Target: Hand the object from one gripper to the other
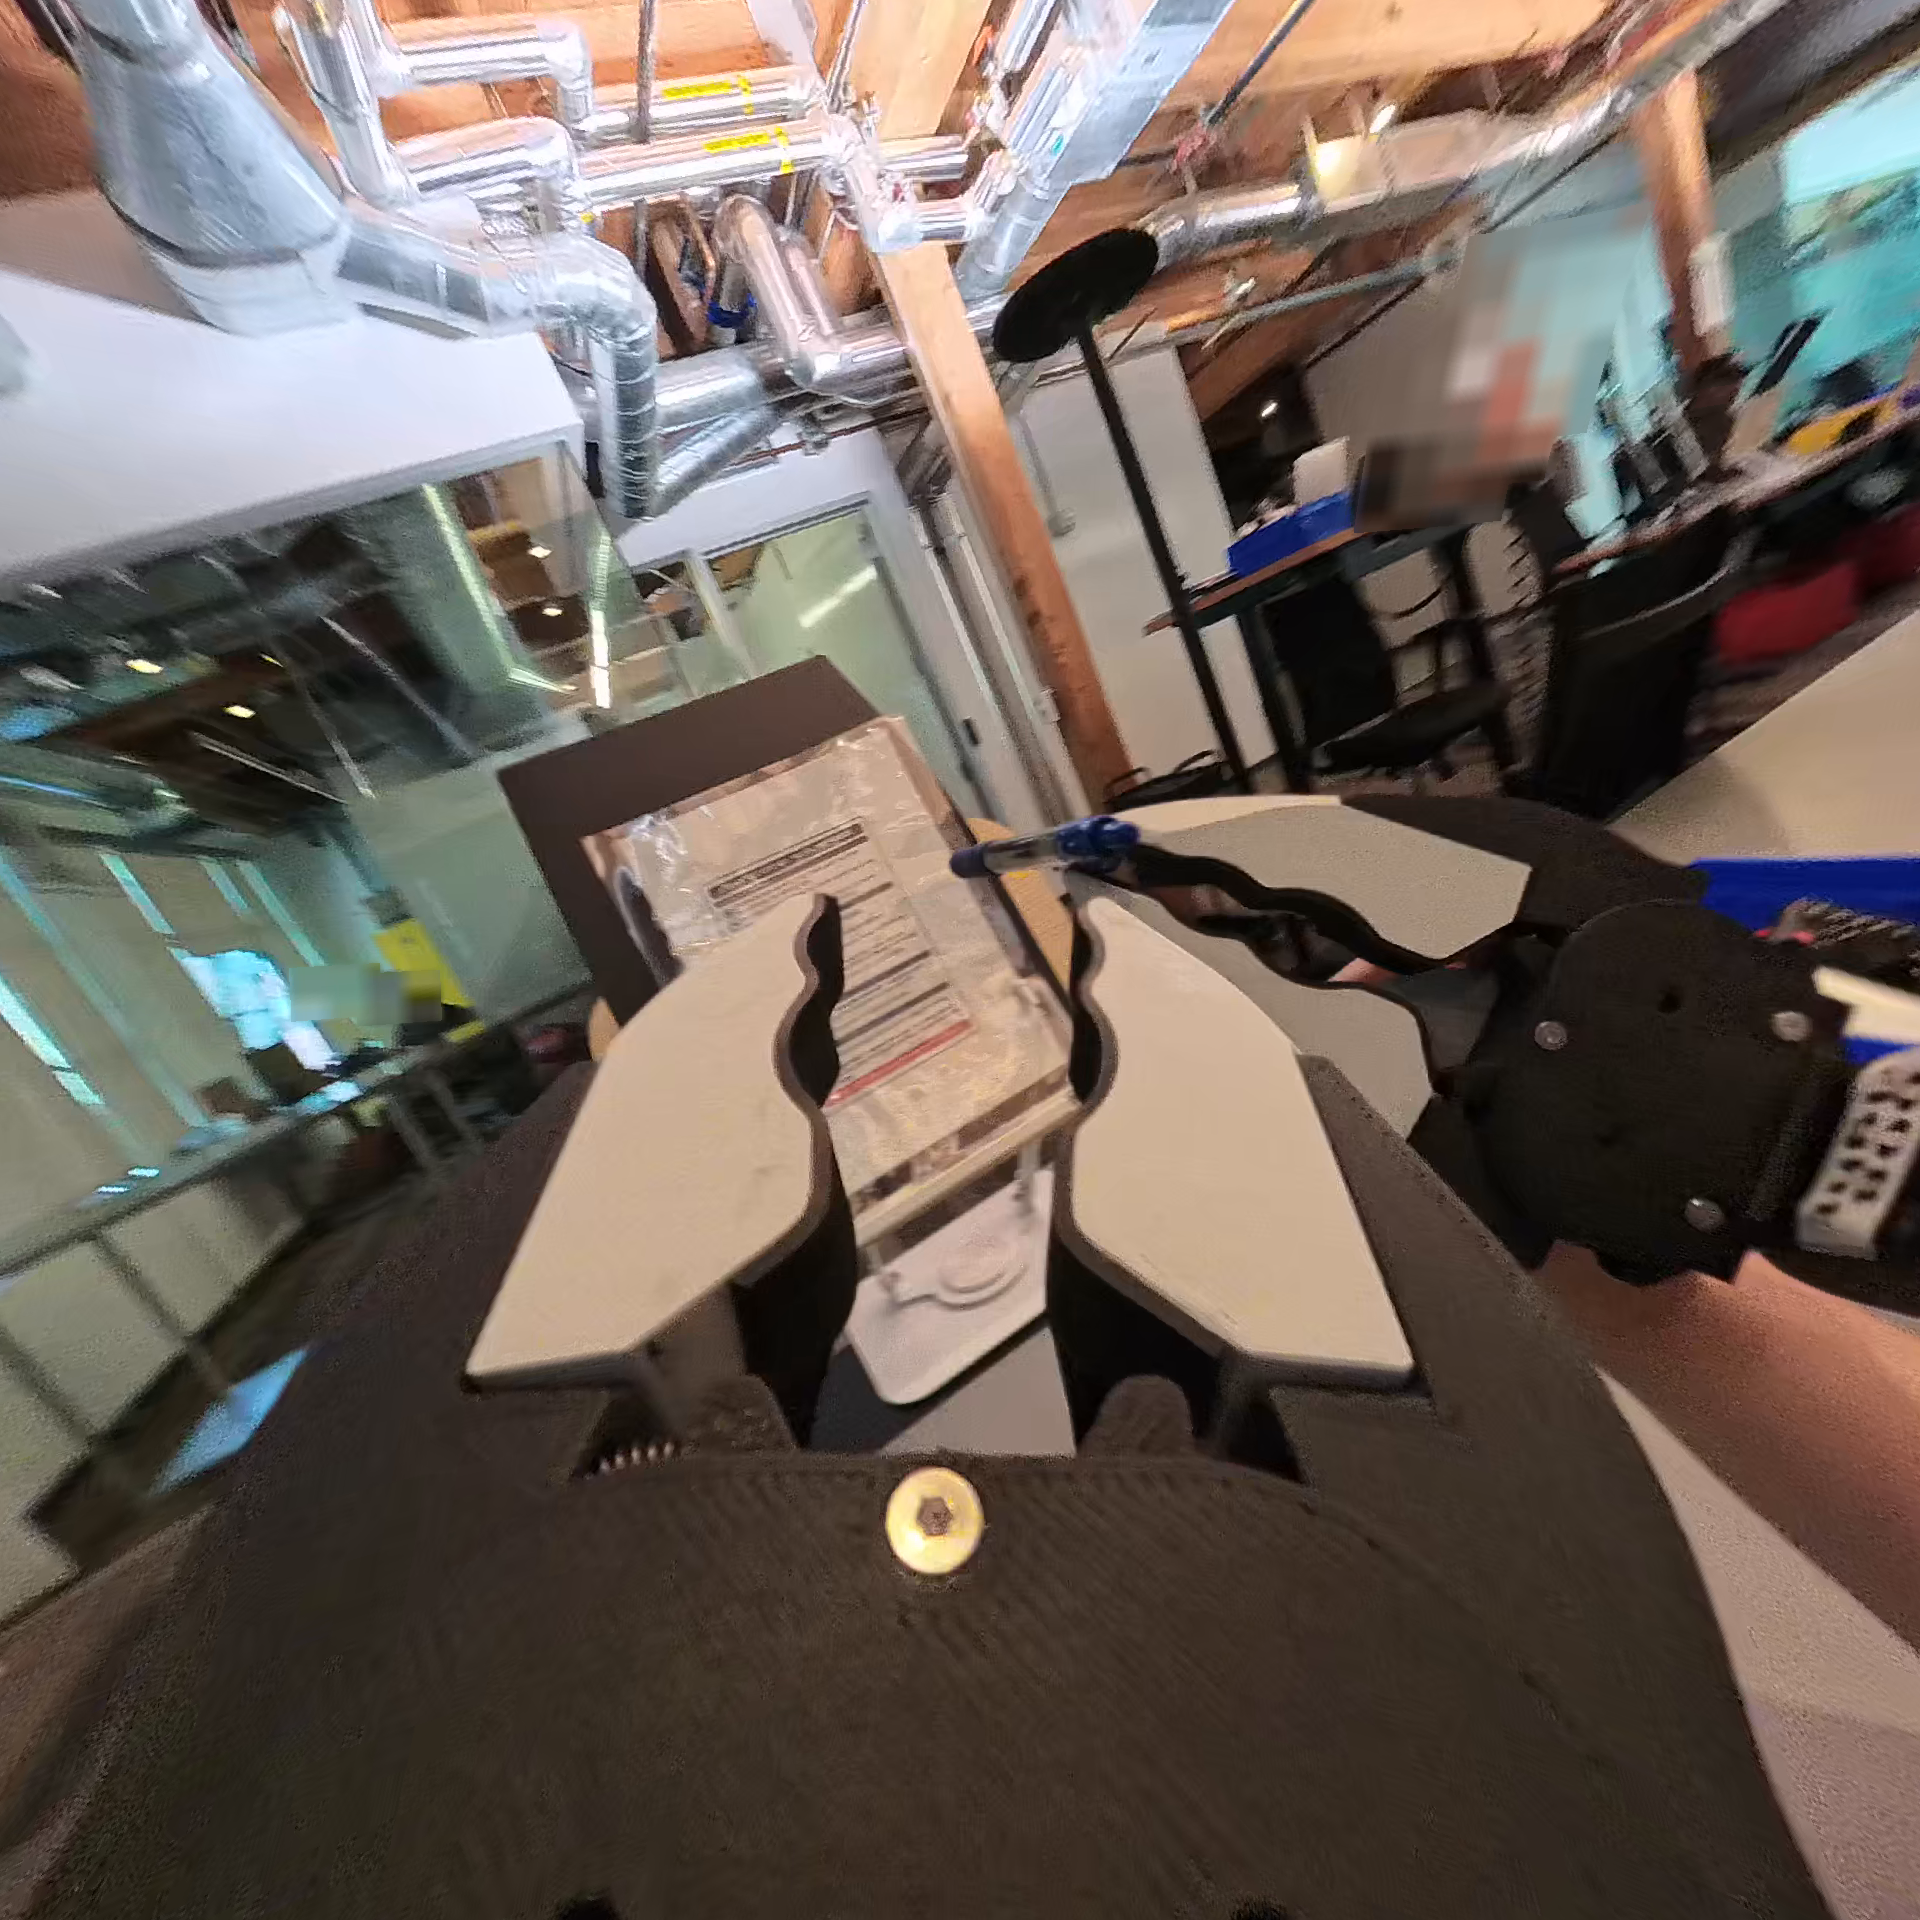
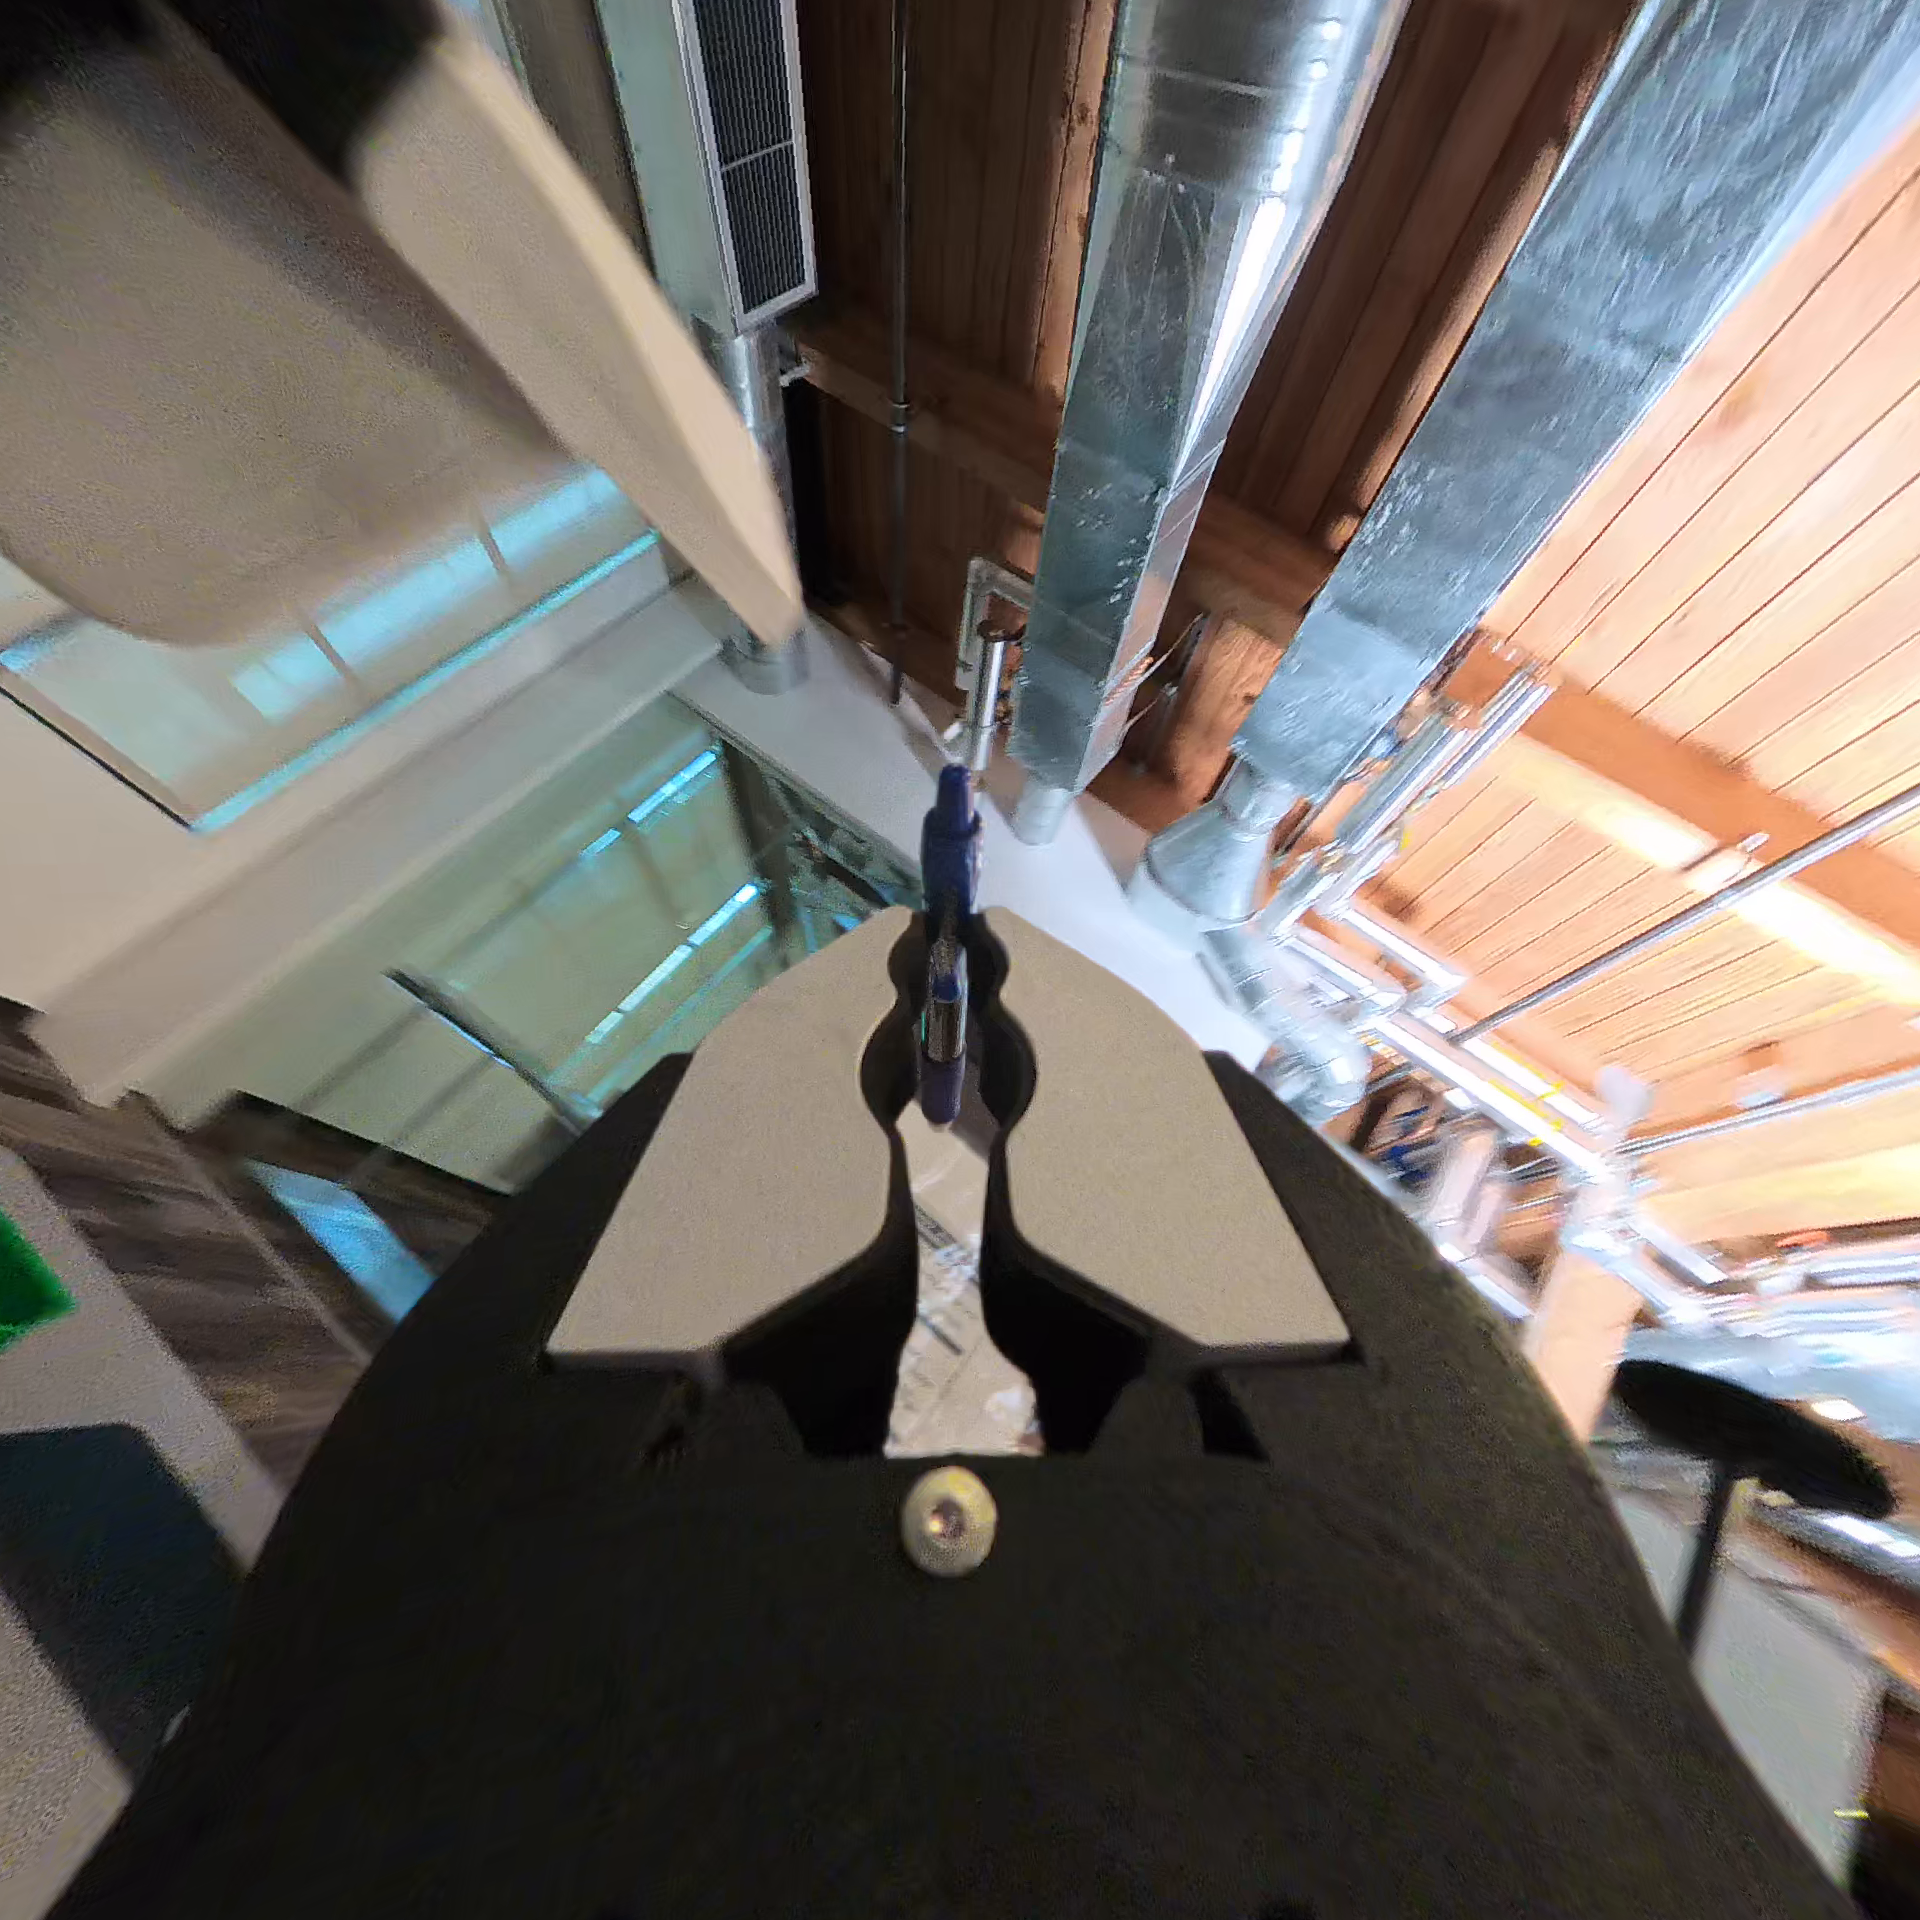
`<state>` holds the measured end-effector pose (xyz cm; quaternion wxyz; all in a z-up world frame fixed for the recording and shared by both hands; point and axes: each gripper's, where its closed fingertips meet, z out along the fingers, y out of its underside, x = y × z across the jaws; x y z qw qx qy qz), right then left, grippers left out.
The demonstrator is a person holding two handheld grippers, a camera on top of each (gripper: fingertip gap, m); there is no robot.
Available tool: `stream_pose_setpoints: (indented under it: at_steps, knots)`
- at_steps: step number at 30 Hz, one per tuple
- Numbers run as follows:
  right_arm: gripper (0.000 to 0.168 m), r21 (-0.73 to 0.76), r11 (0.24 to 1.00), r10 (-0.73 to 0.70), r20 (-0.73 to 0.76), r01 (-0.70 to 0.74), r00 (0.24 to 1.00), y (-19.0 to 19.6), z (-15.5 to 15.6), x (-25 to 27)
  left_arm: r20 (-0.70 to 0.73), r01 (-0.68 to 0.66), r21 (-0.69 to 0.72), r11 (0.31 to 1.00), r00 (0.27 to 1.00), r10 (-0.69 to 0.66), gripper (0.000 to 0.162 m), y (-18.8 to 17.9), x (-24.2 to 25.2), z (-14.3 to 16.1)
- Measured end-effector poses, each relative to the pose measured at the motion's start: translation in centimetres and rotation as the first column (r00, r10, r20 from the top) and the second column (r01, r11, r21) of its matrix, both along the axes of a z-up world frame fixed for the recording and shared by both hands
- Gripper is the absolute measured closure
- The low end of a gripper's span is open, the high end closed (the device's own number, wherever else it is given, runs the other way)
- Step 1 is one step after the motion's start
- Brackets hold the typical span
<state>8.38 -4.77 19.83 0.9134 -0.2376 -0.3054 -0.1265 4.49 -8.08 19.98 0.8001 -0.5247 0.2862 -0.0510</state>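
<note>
The blue ballpoint pen with a clear barrel (image 2: pixel 949 940) sits clamped between the tips of the right gripper (image 2: pixel 951 925), its black wavy-edged fingers (image 2: pixel 1122 1143) closed tightly on the barrel. The capped end sticks out past the fingertips toward the ceiling ducts, and the other end lies back in the scalloped gap between the fingers.

In the left wrist view the same pen (image 1: pixel 1044 844) reaches in from the right, held by the right gripper (image 1: pixel 1138 868), whose black body fills the right edge of the picture. The left gripper (image 1: pixel 951 935) is spread wide, grasping nothing, with its grey-faced fingers (image 1: pixel 686 1122) well apart. The pen tip hangs just above and beyond the right-hand fingertip of that gap, not between the fingers; how near it lies in depth is hard to judge through the wide lens.

Past the open fingers stands a clear plastic-covered printed sheet on a dark board (image 1: pixel 883 966), on a white base. The space between the spread fingers is free.
</note>
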Motion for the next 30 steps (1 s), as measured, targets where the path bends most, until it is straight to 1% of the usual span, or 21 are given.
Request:
stream_pose_setpoints:
  at_steps: [3,6,8,9,11,14,21,28,30]
  knots:
    - [0.161,0.048,0.997,-0.066,0.021,0.065,0.998,-0.5,0.0,-0.8,-0.072,-0.076,0.057,0.995,0.994,0.08,0.129,0.3,1.3,-0.7]
    - [0.161,0.079,0.992,-0.099,0.053,0.094,0.994,-0.9,-0.2,-1.5,-0.087,-0.07,0.055,0.996,0.993,0.075,0.131,0.5,2.3,-1.2]
    - [0.161,0.084,0.993,-0.092,0.063,0.086,0.994,-1.1,-0.2,-1.9,-0.089,-0.059,0.063,0.996,0.994,0.064,0.134,0.5,2.7,-1.3]
    - [0.161,0.086,0.993,-0.092,0.065,0.086,0.994,-1.2,-0.2,-2.0,-0.084,-0.079,0.076,0.994,0.993,0.085,0.137,0.6,2.4,-1.1]
    - [0.161,0.09,0.992,-0.094,0.072,0.087,0.993,-1.3,-0.3,-2.3,-0.074,-0.108,0.122,0.987,0.99,0.118,0.147,0.6,1.9,-0.6]
    - [0.161,0.074,0.994,-0.086,0.077,0.08,0.993,-1.3,-0.3,-2.5,-0.081,-0.106,0.135,0.985,0.99,0.118,0.151,0.5,1.9,-0.6]
    - [0.161,0.044,0.996,-0.076,0.065,0.073,0.995,-1.0,-0.1,-2.2,-0.096,-0.111,0.142,0.984,0.987,0.125,0.155,0.4,2.1,-0.6]
    - [0.161,0.069,0.993,-0.101,0.097,0.094,0.99,-0.8,-0.4,-2.2,-0.111,-0.126,0.142,0.982,0.984,0.142,0.157,0.8,2.0,-0.8]
    - [0.161,0.085,0.992,-0.099,0.1,0.091,0.99,-0.9,-0.4,-2.2,-0.108,-0.112,0.138,0.984,0.986,0.128,0.157,0.6,2.0,-0.8]
